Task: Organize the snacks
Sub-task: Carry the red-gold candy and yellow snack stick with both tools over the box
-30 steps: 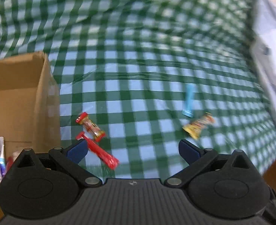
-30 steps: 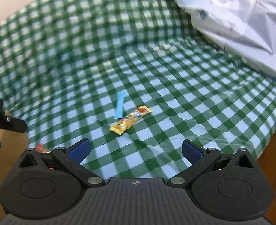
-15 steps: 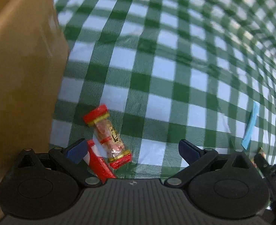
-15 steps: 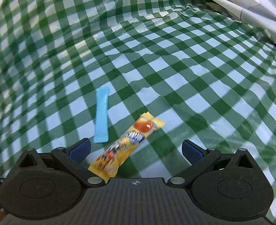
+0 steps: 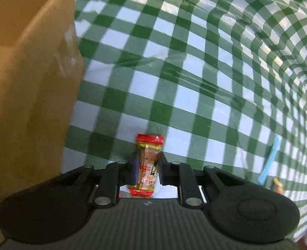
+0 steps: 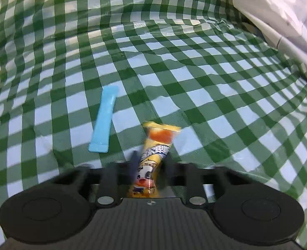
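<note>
A red and gold wrapped candy lies lengthwise between the jaws of my left gripper. Those jaws are closing and both pads touch the wrapper's sides. It rests on the green checked cloth, close to the cardboard box. My right gripper is shut on a yellow snack bar, whose orange end sticks out ahead of the fingers. A light blue stick pack lies loose just left of that bar. The blue stick pack also shows at the right edge of the left wrist view.
The brown box fills the left side of the left wrist view, its wall close to the left fingers. A crumpled white plastic sheet lies at the far right of the cloth. A sliver of red wrapper peeks out under the left gripper.
Both grippers came down to the cloth and went from wide open to closed, the left around the red candy, the right around the yellow bar.
</note>
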Tool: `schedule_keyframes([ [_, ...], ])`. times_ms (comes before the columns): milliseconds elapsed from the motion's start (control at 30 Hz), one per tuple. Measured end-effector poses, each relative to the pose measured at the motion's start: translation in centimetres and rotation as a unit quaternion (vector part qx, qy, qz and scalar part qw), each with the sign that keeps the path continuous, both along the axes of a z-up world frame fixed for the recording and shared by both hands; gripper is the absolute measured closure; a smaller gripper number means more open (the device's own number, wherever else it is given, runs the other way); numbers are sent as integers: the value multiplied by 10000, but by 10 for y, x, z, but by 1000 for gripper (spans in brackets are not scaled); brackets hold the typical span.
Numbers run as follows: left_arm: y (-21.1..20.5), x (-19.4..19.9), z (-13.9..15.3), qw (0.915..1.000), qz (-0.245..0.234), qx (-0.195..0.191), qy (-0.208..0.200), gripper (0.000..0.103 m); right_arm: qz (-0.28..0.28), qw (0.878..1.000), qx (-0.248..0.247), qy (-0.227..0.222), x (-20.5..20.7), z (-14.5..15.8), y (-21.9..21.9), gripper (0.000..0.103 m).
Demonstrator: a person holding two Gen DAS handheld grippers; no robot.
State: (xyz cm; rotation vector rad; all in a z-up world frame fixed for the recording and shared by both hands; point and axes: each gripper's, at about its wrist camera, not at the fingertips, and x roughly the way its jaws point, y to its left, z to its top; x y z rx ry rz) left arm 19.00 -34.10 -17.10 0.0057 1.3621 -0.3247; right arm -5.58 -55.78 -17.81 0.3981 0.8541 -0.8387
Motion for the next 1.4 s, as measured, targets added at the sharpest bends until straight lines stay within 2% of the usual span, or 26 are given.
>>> schedule_keyframes([
  [200, 6, -24, 13, 9986, -442, -34, -295, 85, -199, 9993, -63, -322, -28, 14, 6, 88],
  [400, 14, -64, 55, 9925, -922, -321, -733, 85, -125, 9958, -299, -854, -58, 50, 33, 88],
  [533, 28, -99, 87, 9857, -1261, -438, -1028, 85, -53, 9929, -226, -1170, -79, 75, 58, 88],
  [633, 49, -118, 106, 9838, -1311, -531, -1103, 85, 82, 9903, -192, -1374, -97, 93, 86, 88],
  [900, 141, -157, 156, 9808, -1172, -675, -1409, 85, 819, 9829, -134, -1647, -110, 148, 196, 88],
  [1033, 197, -172, 171, 9810, -1062, -547, -1532, 85, 1230, 9781, -24, -1679, -113, 169, 247, 88],
  [1400, 329, -202, 184, 9824, -702, -435, -1675, 85, 2401, 9600, -10, -1441, -124, 172, 360, 88],
])
